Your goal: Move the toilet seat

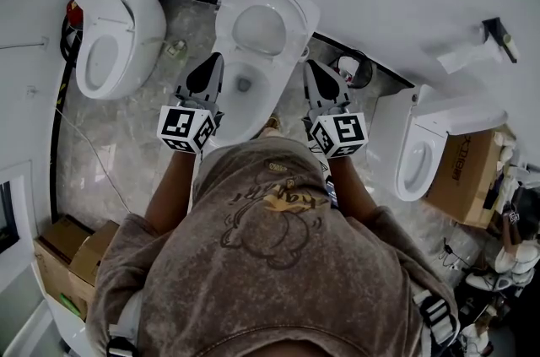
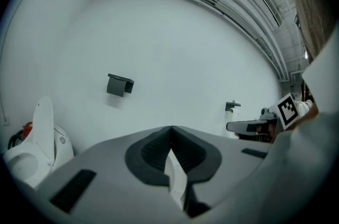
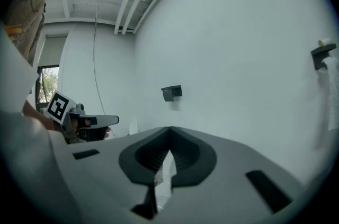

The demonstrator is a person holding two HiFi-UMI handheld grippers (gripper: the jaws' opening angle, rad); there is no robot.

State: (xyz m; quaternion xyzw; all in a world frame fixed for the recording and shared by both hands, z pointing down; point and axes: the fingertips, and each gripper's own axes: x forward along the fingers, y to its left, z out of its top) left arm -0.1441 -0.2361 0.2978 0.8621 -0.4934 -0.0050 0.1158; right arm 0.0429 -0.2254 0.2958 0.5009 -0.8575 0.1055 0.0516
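Overhead, the person faces a white ceramic toilet (image 1: 251,104) standing mid-wall. Its white oval toilet seat (image 1: 261,28) sits at the wall end of the bowl, apparently raised. The left tool (image 1: 212,64) is beside that toilet's left rim and the right tool (image 1: 313,70) beside its right rim; neither grips the seat. A second white toilet (image 1: 114,35) stands to the left, and a small black bin (image 1: 361,70) is just to the right.

Along the left tool, the jaws are pressed together on nothing and point at the white wall above the toilet, where a dark wall holder (image 2: 119,84) hangs.

Along the right tool, the jaws are likewise fully closed and empty.
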